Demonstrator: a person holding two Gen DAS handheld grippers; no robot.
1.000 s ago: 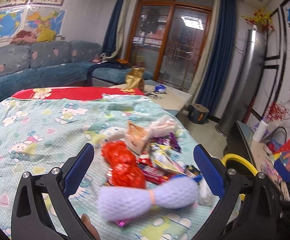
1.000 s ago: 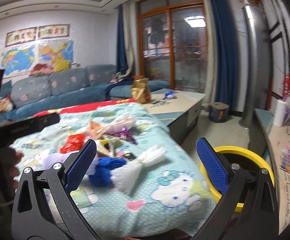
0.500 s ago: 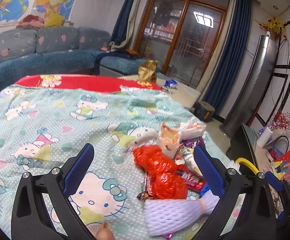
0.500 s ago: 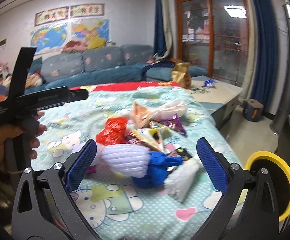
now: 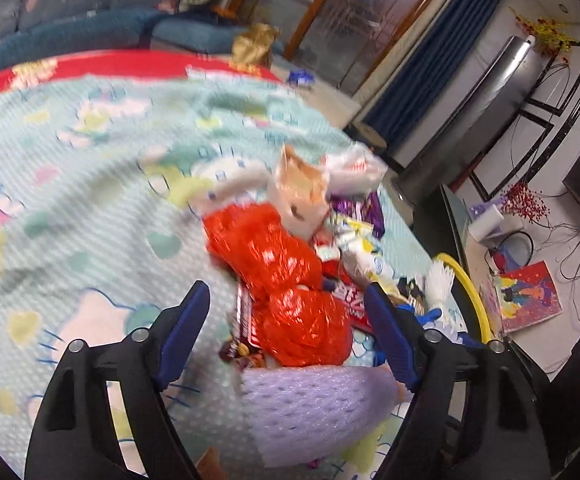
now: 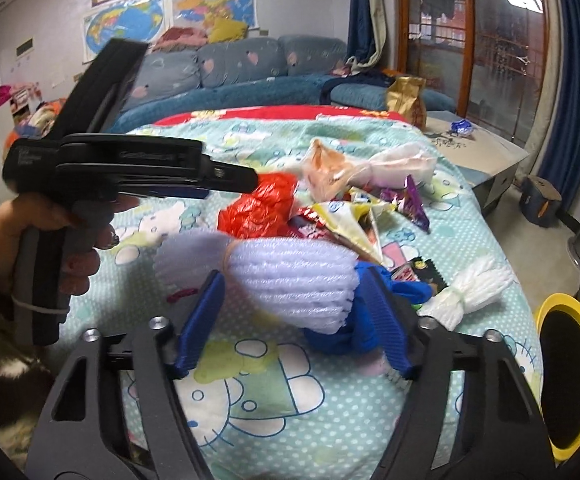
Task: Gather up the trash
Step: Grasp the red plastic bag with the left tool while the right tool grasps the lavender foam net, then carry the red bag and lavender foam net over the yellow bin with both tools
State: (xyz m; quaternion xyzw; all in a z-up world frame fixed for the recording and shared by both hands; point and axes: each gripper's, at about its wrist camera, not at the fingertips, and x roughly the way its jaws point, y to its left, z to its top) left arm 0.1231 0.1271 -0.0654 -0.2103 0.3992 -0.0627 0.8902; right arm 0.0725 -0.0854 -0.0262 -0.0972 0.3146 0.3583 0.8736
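A heap of trash lies on the Hello Kitty cloth (image 5: pixel 69 184): red plastic bags (image 5: pixel 285 280), a lilac foam net (image 5: pixel 314 408), snack wrappers (image 5: pixel 354 240), a blue foam net (image 6: pixel 342 332) and a white foam net (image 6: pixel 470 292). My left gripper (image 5: pixel 287 320) is open, its jaws on either side of the red bags, just above them. It also shows in the right wrist view (image 6: pixel 225 178) over the red bag (image 6: pixel 257 208). My right gripper (image 6: pixel 294 320) is open, with the lilac foam net (image 6: pixel 290 276) between its fingers.
A yellow-rimmed bin (image 6: pixel 570 376) stands at the table's right edge, also in the left wrist view (image 5: pixel 466 292). A sofa (image 6: pixel 229 72) runs along the back wall. A low table (image 6: pixel 478 148) with a gold bag (image 6: pixel 406 100) stands behind.
Both grippers have moved in on the heap and their jaws have narrowed. The left now straddles the red bags; the right has come up around the lilac foam net.
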